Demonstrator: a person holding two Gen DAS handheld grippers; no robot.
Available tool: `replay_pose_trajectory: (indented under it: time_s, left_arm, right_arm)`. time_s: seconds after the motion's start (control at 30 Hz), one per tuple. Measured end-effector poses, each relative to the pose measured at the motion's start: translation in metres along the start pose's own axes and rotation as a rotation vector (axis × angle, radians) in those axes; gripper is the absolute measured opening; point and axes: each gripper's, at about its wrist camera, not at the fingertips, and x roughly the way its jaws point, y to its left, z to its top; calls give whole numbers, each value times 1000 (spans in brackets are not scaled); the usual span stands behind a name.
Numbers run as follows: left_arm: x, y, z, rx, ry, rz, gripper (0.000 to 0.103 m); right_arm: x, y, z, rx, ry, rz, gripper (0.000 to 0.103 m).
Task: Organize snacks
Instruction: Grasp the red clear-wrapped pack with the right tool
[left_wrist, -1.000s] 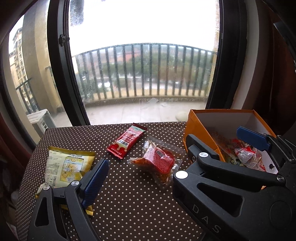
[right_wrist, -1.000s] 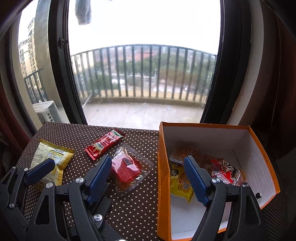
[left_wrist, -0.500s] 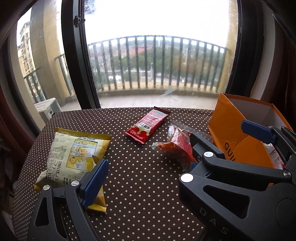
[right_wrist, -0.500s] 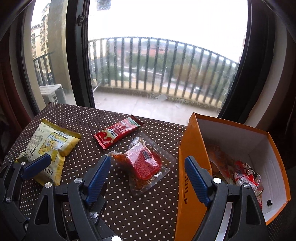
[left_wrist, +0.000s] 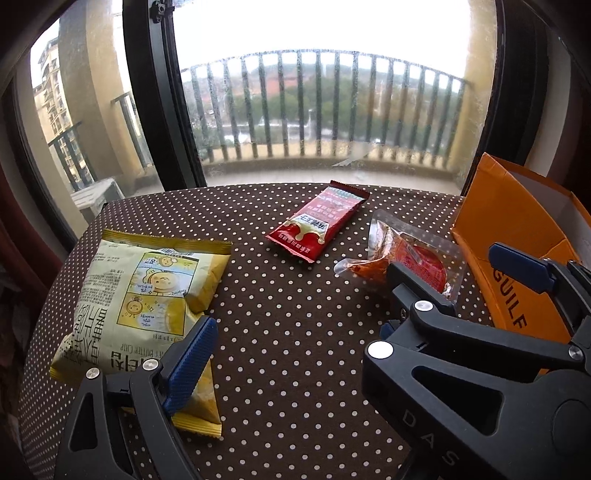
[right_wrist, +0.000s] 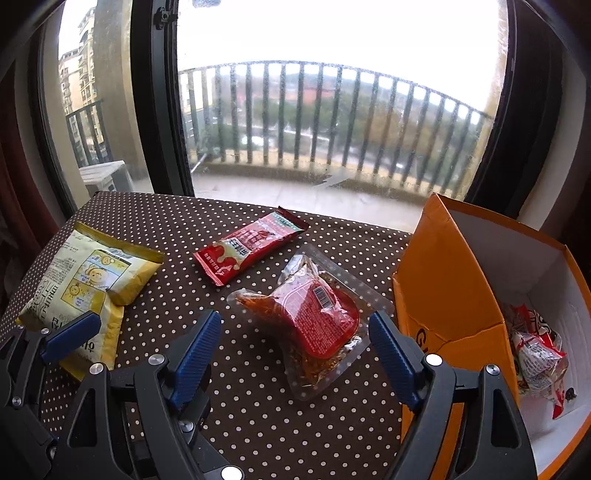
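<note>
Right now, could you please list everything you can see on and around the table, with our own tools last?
yellow chip bag: one, yellow with cartoon print, lying flat at the table's left.
red bar wrapper: one, red, flat near the table's far middle.
clear vacuum pack: one, clear with red contents, flat on the table beside the box.
orange box: one, orange outside, white inside, open, at the table's right.
wrapped snacks: a few, mostly red and white, inside the box.
tablecloth: one, brown with white dots.
window: one, dark frame, behind the table, balcony railing outside.
left tool: one, black with blue pads, open, over the chip bag.
right tool: one, black with blue pads, open, straddling the vacuum pack.
</note>
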Motion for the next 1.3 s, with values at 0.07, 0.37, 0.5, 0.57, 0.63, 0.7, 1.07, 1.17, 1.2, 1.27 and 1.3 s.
replay_pose_trajectory:
  time_s: [0.07,0.37,0.5,0.57,0.63,0.7,1.07,1.17,1.2,1.27,1.3]
  left_arm:
    - [7,1,3,23,14,13,91]
    - [25,6,7,43,32,-10,91]
    - [39,9,5,28,49,-13,91]
    - [46,11,4,19,57,-13,91]
    - [51,13,3,14,63,-10,91]
    - [55,13,2,13,71,-12,91]
    - [59,16,-4,24,66,-1,92]
    - [59,13,-4,35,56,10,92]
    - [59,13,-4,36,55,11,92]
    - [60,13,-4,35,56,7,92]
    - [60,14,-4,33,57,5,92]
  right_arm:
    - [12,-3,2,14,27,30,84]
    - [32,-4,6,11,31,59,85]
    - [41,-2,7,-11,39,60,85]
    - [46,-1,5,-11,51,51,85]
    - [52,-1,4,-13,60,42,85]
    - [56,-1,3,-15,67,44,85]
    - [71,-4,-1,13,105,66,67]
    - [70,-2,-2,-10,104,54,55]
    - [69,-3,-2,-10,102,52,53]
    - [68,-3,-3,-9,99,43,48]
    - [66,-3,-2,-10,94,40,44]
